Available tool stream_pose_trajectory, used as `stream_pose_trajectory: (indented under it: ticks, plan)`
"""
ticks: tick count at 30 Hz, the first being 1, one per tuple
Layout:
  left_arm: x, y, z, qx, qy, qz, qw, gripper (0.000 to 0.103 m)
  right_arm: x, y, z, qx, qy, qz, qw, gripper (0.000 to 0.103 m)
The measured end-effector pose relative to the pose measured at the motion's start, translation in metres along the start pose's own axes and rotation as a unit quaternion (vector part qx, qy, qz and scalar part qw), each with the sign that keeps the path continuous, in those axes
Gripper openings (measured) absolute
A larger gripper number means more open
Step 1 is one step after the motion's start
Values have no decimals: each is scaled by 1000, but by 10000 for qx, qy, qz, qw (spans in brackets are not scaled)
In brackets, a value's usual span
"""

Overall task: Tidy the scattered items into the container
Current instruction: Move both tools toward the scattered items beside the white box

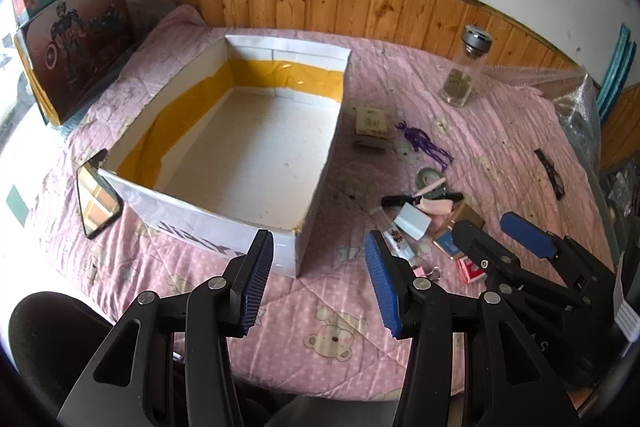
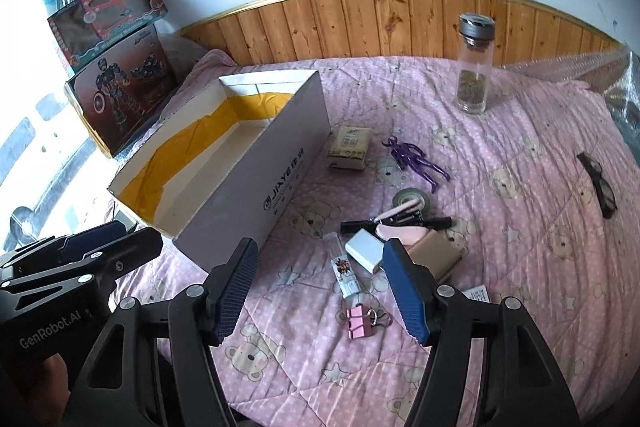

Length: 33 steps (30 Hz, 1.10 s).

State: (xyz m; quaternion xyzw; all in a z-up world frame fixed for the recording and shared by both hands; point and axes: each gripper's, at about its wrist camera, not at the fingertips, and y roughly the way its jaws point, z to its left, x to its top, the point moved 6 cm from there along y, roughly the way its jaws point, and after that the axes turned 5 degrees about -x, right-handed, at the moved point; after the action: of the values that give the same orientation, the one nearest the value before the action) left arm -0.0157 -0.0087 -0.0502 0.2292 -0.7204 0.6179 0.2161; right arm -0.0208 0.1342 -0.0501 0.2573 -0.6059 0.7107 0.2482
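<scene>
The white box (image 2: 256,163) lies open-topped on the pink quilt (image 2: 500,267) at centre left of the right wrist view, its floor bare, so nothing looks tidied yet. The scattered items lie just right of it, at centre frame: a pink binder clip (image 2: 357,323), a small tube (image 2: 345,269), a white block (image 2: 366,250), a black pen (image 2: 396,223), a tape roll (image 2: 412,201), a purple figure (image 2: 416,161) and a small carton (image 2: 350,143). Being so near the box, each probably needs only a short carry. A glass bottle (image 2: 474,67) stands apart at upper right.

The right hand-held gripper (image 2: 320,291) hangs above the clip with jaws spread and empty, seemingly lined up for a first pick. The left hand-held gripper (image 1: 320,287), also spread and empty, hovers at the box's near corner.
</scene>
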Motion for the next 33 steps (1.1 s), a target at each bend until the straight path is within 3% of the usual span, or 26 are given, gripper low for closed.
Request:
stream_pose_trajectory:
  ticks: [18, 27, 33]
  plan:
    - [-8, 21, -28, -142, 139, 266, 9994, 51, -22, 8, -55, -10, 537, 209, 9983, 66]
    - [-26, 57, -59, -652, 114, 819, 9944, 51, -46, 20, -109, -254, 1049, 517, 9928, 66]
    - [-41, 89, -63, -874, -235, 1266, 9878, 51, -58, 32, -137, -359, 1225, 753, 9890, 65]
